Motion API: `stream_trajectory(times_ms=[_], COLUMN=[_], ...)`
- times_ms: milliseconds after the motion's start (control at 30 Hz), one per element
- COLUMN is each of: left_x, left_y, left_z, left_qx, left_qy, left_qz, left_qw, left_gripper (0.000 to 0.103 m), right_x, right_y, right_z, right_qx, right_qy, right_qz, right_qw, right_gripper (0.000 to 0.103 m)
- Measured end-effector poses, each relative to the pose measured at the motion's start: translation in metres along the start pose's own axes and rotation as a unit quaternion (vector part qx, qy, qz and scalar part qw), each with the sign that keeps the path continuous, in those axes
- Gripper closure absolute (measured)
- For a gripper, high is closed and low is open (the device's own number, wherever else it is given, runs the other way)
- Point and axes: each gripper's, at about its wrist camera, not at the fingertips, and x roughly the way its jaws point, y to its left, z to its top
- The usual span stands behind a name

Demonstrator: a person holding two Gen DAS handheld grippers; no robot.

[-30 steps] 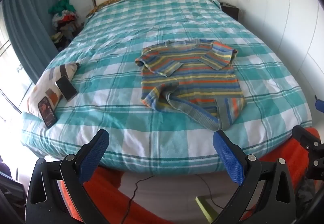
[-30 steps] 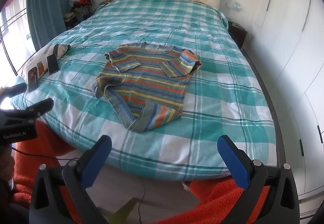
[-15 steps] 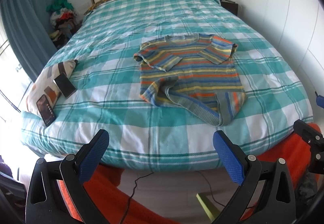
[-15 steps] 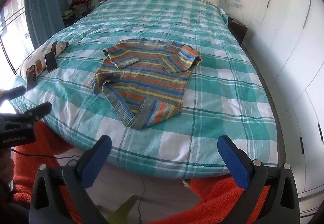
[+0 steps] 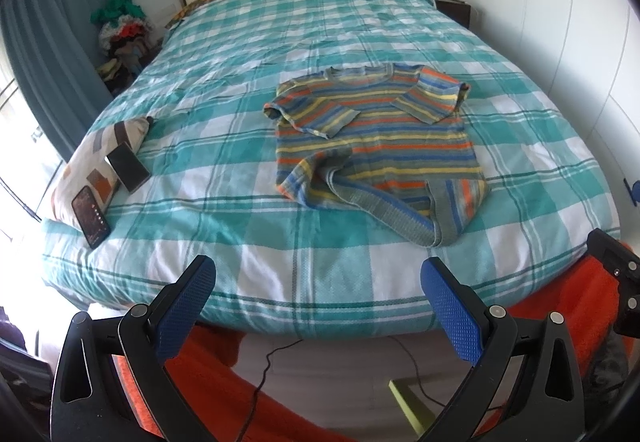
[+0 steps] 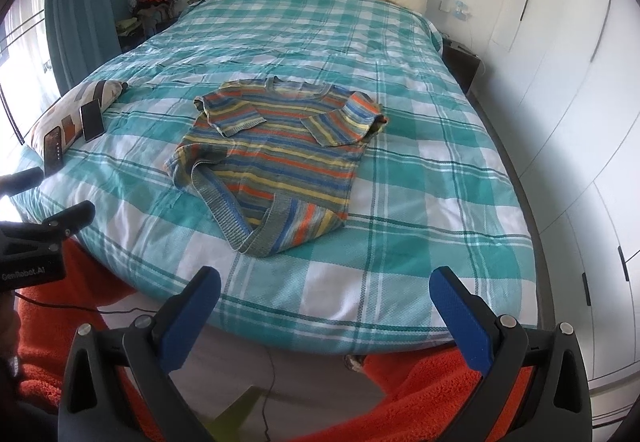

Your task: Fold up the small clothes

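A small striped knit sweater (image 5: pixel 380 146) in orange, blue, yellow and grey lies on the teal checked bedspread (image 5: pixel 240 202), both short sleeves folded in over the chest, its hem rumpled toward me. It also shows in the right wrist view (image 6: pixel 280 162). My left gripper (image 5: pixel 316 274) is open and empty, held off the foot of the bed. My right gripper (image 6: pixel 324 282) is open and empty too, also short of the bed's edge. Part of the left gripper's body (image 6: pixel 36 238) shows at the left of the right wrist view.
A patterned pillow (image 5: pixel 100 158) with two phones (image 5: pixel 128 167) on it lies at the bed's left edge. A clothes pile (image 5: pixel 124 30) sits by the curtain. White wardrobes (image 6: pixel 580 122) line the right. Orange rug (image 6: pixel 420 394) and a cable (image 5: pixel 272 362) lie below.
Both grippers have risen and tilted a little, so the bed and sweater sit slightly lower and nearer in view. The sweater has not moved. Both jaws stay open.
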Motion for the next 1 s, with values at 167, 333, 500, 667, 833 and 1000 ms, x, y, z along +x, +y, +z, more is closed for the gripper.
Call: stream_trajectory(times_ms=[167, 333, 500, 667, 833, 1000], left_x=[-0.001, -0.003, -0.006, -0.007, -0.005, 0.001], left_y=[-0.002, -0.001, 0.001, 0.005, 0.010, 0.015], left_z=[-0.001, 0.000, 0.000, 0.001, 0.001, 0.000], left_qx=[-0.003, -0.007, -0.010, -0.020, -0.028, -0.038], left_qy=[0.000, -0.003, -0.011, -0.013, -0.008, 0.004], left_qz=[-0.004, -0.007, 0.004, 0.005, 0.022, 0.013], left_qw=[1.0000, 1.0000, 0.9999, 0.9997, 0.9993, 0.9992], left_gripper=[0.001, 0.001, 0.001, 0.001, 0.001, 0.001], right_x=[0.000, -0.001, -0.007, -0.008, -0.006, -0.005], right_y=[-0.001, -0.003, -0.006, -0.011, -0.017, -0.014], right_z=[0.000, 0.000, 0.002, 0.002, -0.001, 0.002], right_qx=[-0.001, 0.002, 0.013, 0.028, 0.048, 0.038], right_qy=[0.000, -0.002, -0.014, -0.015, -0.007, 0.004], right_qz=[-0.007, -0.003, 0.018, 0.017, 0.022, -0.019], right_qw=[1.000, 1.000, 1.000, 0.999, 0.999, 0.999], right_gripper=[0.000, 0.000, 0.000, 0.000, 0.000, 0.000])
